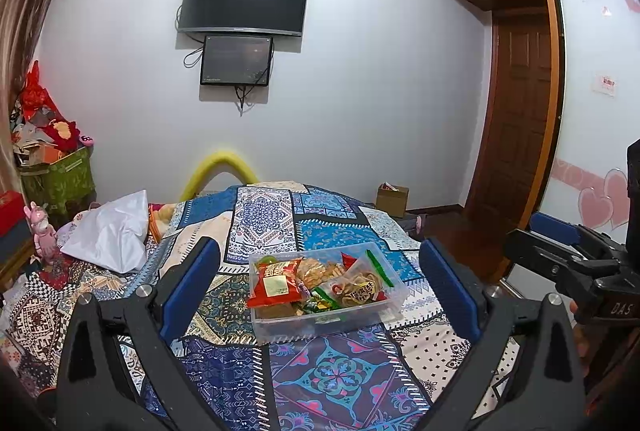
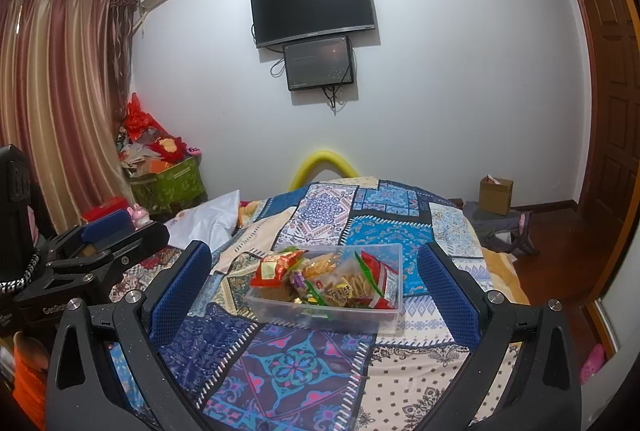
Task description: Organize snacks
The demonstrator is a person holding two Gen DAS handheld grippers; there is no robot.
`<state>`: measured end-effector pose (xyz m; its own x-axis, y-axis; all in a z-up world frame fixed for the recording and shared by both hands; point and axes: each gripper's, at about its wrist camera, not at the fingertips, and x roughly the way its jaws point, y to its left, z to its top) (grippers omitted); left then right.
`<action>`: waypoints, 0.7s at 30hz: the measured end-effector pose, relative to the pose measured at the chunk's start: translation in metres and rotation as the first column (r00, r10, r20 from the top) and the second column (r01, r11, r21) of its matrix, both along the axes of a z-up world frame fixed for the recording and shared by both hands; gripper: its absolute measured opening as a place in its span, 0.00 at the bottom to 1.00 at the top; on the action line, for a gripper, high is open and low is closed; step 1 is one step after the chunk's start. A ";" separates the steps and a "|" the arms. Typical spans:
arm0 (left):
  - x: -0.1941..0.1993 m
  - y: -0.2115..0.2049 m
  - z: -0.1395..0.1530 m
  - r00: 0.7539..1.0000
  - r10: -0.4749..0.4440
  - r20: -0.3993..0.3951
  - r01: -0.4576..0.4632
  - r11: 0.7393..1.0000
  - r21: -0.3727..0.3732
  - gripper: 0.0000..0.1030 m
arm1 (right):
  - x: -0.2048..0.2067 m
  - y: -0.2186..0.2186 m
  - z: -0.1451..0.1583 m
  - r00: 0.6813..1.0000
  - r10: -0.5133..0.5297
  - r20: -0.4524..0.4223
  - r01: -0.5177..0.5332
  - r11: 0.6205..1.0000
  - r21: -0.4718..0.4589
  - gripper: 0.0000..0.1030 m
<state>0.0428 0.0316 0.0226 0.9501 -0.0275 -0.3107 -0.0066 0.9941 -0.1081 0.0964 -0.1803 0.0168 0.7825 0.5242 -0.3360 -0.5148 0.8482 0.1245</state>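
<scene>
A clear plastic bin (image 1: 324,315) sits at the centre of both views on a bed covered by a patchwork quilt (image 1: 332,383). It holds snack packets: a red bag (image 1: 276,283) at its left end and a clear pouch of crisps (image 1: 360,285) toward its right. The left gripper (image 1: 320,295) and the right gripper (image 2: 316,295) hover near the bin, each with its blue-padded fingers (image 2: 180,295) spread wide and holding nothing. In the upper middle of the frame a dark television (image 1: 244,1) hangs on the wall.

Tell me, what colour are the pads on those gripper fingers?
Blue pads, clearest in the right wrist view.
</scene>
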 end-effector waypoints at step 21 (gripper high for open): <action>-0.001 -0.005 -0.005 1.000 -0.008 0.000 0.008 1.000 0.016 0.99 | 0.002 -0.004 0.000 1.000 -0.010 -0.004 0.010 1.000 -0.006 1.00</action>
<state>0.0422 0.0269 0.0179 0.9499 -0.0305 -0.3110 0.0016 0.9957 -0.0926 0.0981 -0.1840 0.0166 0.7861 0.5146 -0.3423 -0.5060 0.8539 0.1216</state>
